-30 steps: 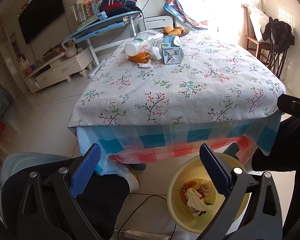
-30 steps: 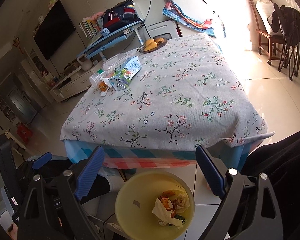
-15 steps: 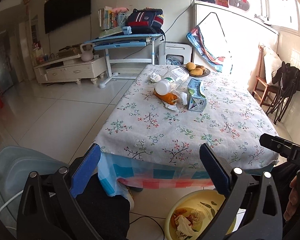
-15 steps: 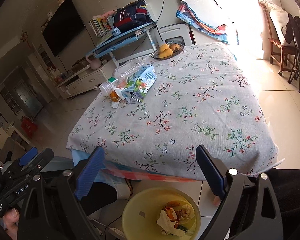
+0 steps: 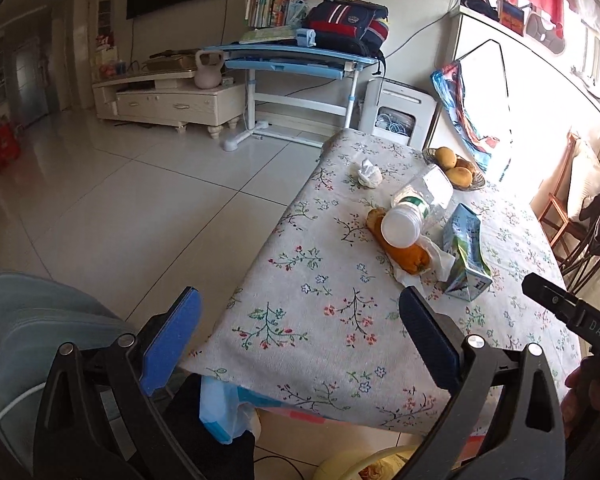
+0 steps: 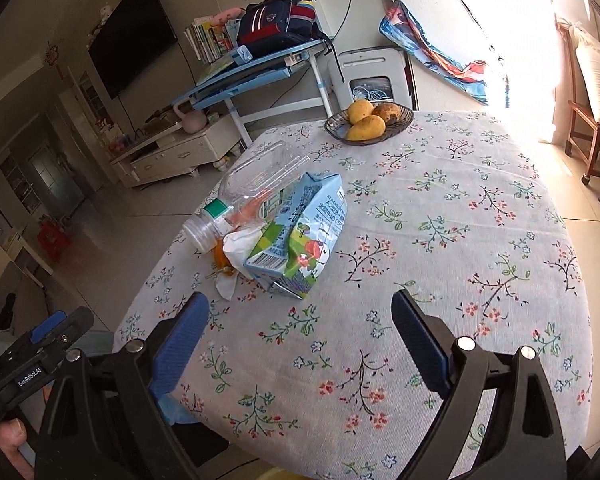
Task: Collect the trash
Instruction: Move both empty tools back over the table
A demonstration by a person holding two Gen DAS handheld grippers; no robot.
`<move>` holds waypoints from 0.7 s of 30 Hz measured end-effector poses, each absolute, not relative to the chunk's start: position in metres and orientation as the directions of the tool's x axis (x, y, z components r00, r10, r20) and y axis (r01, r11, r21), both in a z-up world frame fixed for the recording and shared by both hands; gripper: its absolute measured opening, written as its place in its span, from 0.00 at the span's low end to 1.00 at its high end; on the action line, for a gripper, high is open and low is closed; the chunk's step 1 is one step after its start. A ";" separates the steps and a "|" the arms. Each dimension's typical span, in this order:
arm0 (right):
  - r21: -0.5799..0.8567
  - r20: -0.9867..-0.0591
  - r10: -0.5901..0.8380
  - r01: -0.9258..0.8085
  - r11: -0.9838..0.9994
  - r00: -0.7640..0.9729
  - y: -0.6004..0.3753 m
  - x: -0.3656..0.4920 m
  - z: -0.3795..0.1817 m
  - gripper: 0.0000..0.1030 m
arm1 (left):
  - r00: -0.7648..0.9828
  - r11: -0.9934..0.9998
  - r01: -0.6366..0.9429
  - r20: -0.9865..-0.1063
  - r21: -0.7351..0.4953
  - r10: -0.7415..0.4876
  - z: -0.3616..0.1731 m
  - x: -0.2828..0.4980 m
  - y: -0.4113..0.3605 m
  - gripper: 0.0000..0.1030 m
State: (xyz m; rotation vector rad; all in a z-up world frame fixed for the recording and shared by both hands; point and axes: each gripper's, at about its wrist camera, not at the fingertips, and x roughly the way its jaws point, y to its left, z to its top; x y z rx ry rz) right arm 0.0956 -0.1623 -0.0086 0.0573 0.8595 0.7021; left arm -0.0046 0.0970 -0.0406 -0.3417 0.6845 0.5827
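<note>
1. Centrally on floral cloth tabletop (image 6: 440, 208): clear ribbed plastic bottle (image 6: 256, 188) lying across orange peel (image 5: 406, 256), creased milk carton (image 6: 300, 236) and white tissue (image 6: 236, 252) touching.
2. Apart, near far edge: crumpled paper wad (image 5: 367, 173); wicker bowl of mangoes (image 6: 370, 120).
3. Below near edge: yellow bin rim (image 5: 352, 466).
4. Left gripper (image 5: 300, 344), right gripper (image 6: 300, 340): both spread wide, empty, short of the pile.

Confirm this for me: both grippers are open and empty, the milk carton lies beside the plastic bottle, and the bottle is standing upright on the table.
Wrong on one count: the plastic bottle lies on its side, cap end resting over the orange peel, as the right wrist view shows. The rest holds: the left gripper and right gripper are open and empty, and the milk carton lies beside the bottle.
</note>
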 end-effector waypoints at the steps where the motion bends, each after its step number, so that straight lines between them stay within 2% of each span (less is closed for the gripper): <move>1: 0.316 -0.679 0.585 -0.542 0.778 0.443 -0.156 0.102 -0.011 0.86 | 0.633 0.784 -0.608 -0.670 -0.122 0.388 -0.039 0.002 0.102 0.93; 4: 0.304 -0.698 0.573 -0.548 0.780 0.429 -0.136 0.123 -0.020 0.86 | 0.673 0.794 -0.584 -0.646 -0.167 0.359 -0.032 0.025 0.115 0.93; 8: 0.277 -0.734 0.553 -0.570 0.774 0.394 -0.112 0.145 -0.034 0.86 | 0.681 0.827 -0.548 -0.640 -0.123 0.355 -0.031 0.068 0.116 0.93; 14: 0.224 -0.793 0.515 -0.631 0.743 0.326 -0.105 0.161 -0.047 0.86 | 0.611 0.898 -0.439 -0.740 -0.023 0.279 -0.059 0.140 0.106 0.93; 17: 0.201 -0.813 0.493 -0.645 0.737 0.310 -0.117 0.166 -0.044 0.86 | 0.609 0.898 -0.428 -0.768 -0.106 0.199 -0.070 0.158 0.108 0.93; 21: 0.134 -0.862 0.420 -0.670 0.730 0.286 -0.135 0.169 -0.047 0.86 | 0.657 0.884 -0.392 -0.750 -0.254 0.076 -0.079 0.175 0.107 0.93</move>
